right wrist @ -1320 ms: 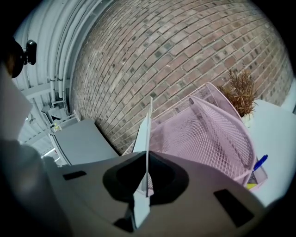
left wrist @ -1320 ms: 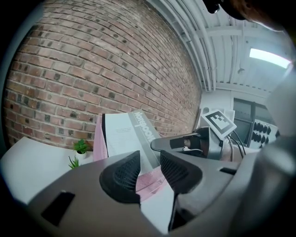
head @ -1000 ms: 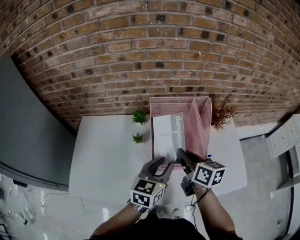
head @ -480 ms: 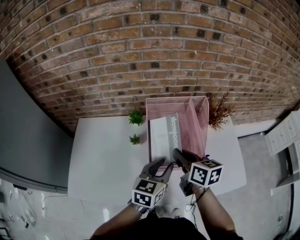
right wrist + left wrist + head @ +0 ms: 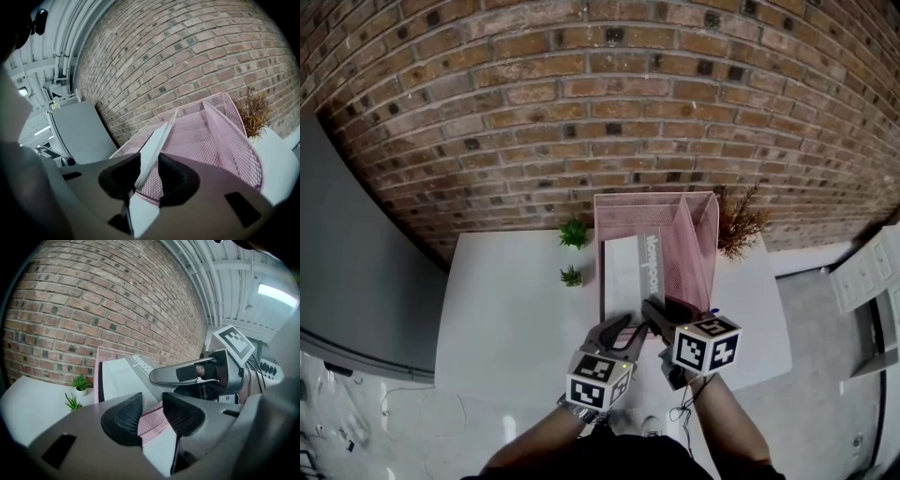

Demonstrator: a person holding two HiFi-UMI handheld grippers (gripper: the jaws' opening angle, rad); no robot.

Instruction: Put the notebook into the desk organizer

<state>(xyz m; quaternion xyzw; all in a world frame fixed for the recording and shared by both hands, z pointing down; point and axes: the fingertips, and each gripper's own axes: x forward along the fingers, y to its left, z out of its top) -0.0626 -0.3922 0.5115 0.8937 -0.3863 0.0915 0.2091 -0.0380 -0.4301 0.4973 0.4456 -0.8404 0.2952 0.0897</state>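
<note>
**Notebook**: white, grey spine, standing tilted in the left compartment of the pink mesh desk organizer.

**Right gripper**: at the organizer's front. Its jaws have just been opening and are now released, with the notebook's near edge loose between the pads.

**Left gripper**: at the organizer's front left, jaws slightly apart, nothing grasped.

**Handling:** draw the right gripper straight back along the notebook's edge, so the pads do not drag it out or tip it.

**Change from a second ago:** the notebook is in the same compartment, and the left gripper is unmoved.

**Beside the organizer:** two small green plants to the left.
</note>
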